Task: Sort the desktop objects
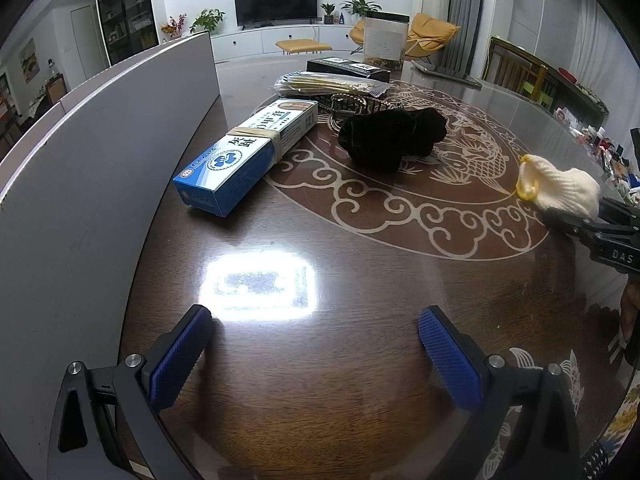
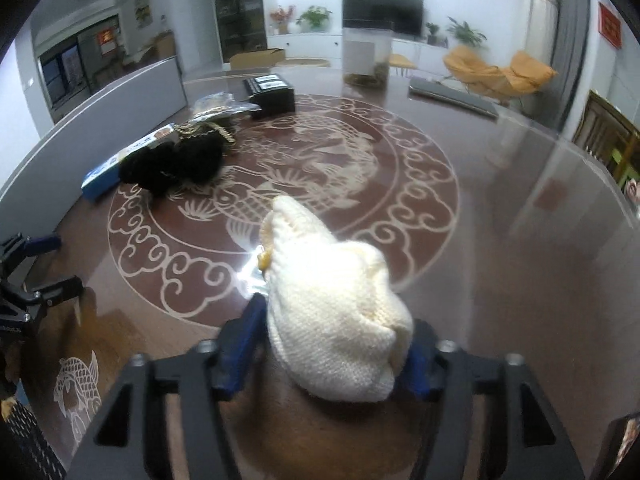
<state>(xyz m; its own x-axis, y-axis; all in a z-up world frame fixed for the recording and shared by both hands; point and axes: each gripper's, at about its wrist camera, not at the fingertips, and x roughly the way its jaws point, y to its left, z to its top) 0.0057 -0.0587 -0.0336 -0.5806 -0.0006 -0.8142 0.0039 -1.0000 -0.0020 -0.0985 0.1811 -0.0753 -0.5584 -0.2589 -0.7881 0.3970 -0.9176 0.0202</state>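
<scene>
The right hand-held gripper [image 2: 332,344] holds a cream knitted glove [image 2: 340,320] between its blue pads [image 2: 240,344], which press the bundled fabric from both sides. The glove's yellow-edged cuff points forward over the worktop [image 2: 500,240], above the pale fish-and-cloud pattern set into the dark wood. In the left wrist view the same glove [image 1: 560,192] sits at the right edge, carried in the black jaws of the right hand-held gripper [image 1: 592,220].

The left hand-held gripper [image 1: 316,348] hangs low over a bare stretch of worktop [image 1: 360,360] with its blue pads [image 1: 180,356] spread wide apart and nothing between them; a bright lamp reflection lies just ahead of it.

Further back, a blue and white carton [image 1: 248,156] bound with a rubber band lies beside a grey partition board [image 1: 80,184]. A crumpled black fabric item [image 1: 392,138] rests just right of the carton, with a gold chain [image 1: 348,106] touching its far side. Behind them lie a clear packet of pale sticks [image 1: 328,82], a black box [image 1: 348,69] and a clear lidded jar [image 1: 386,40] holding some dark material at its bottom.
</scene>
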